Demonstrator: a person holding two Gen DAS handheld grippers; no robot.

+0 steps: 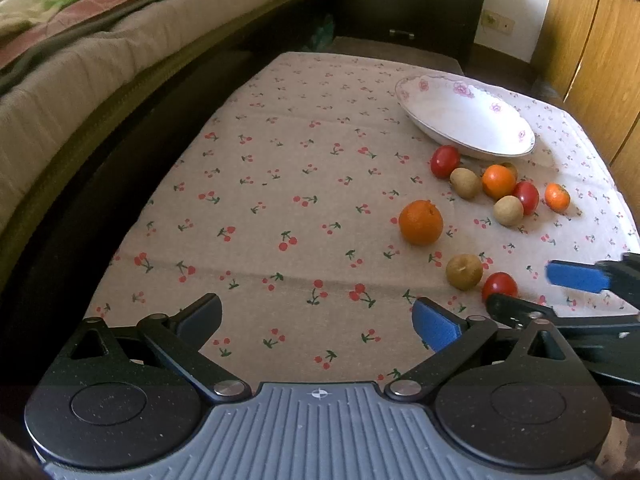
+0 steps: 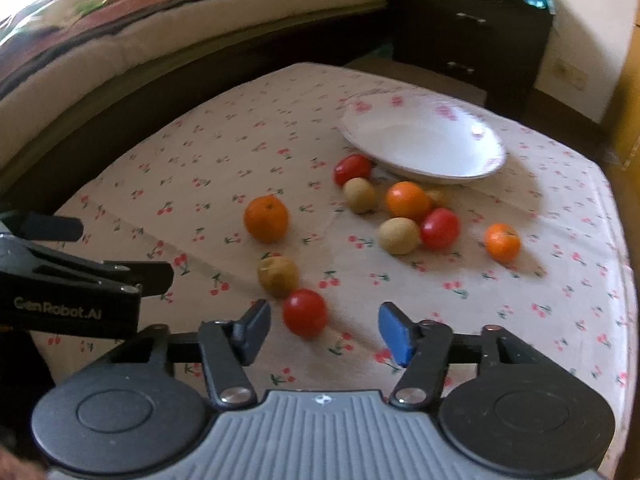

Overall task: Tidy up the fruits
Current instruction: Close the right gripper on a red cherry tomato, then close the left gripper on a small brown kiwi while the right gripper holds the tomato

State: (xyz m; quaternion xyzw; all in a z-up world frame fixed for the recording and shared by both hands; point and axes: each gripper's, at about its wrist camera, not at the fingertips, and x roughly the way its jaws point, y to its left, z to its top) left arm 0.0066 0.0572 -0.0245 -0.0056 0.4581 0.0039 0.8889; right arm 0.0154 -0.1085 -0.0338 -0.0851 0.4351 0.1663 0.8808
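Note:
A white floral plate (image 1: 500, 120) (image 2: 400, 136) lies empty at the far right of the cherry-print tablecloth (image 1: 280, 184). Several fruits lie loose before it: oranges (image 1: 421, 222) (image 2: 266, 218), red tomatoes (image 1: 445, 161) (image 2: 305, 312) and brownish kiwi-like fruits (image 1: 464, 271) (image 2: 278, 275). My left gripper (image 1: 318, 322) is open and empty over bare cloth, left of the fruits. My right gripper (image 2: 324, 330) is open, its jaws either side of the nearest tomato without touching it; it also shows in the left wrist view (image 1: 532, 288).
A bed with folded blankets (image 1: 100, 40) runs along the left. A dark drawer unit (image 1: 408, 4) stands beyond the table. A wooden wardrobe (image 1: 592, 40) is at the right. The table's right edge (image 2: 624, 280) is close to the fruits.

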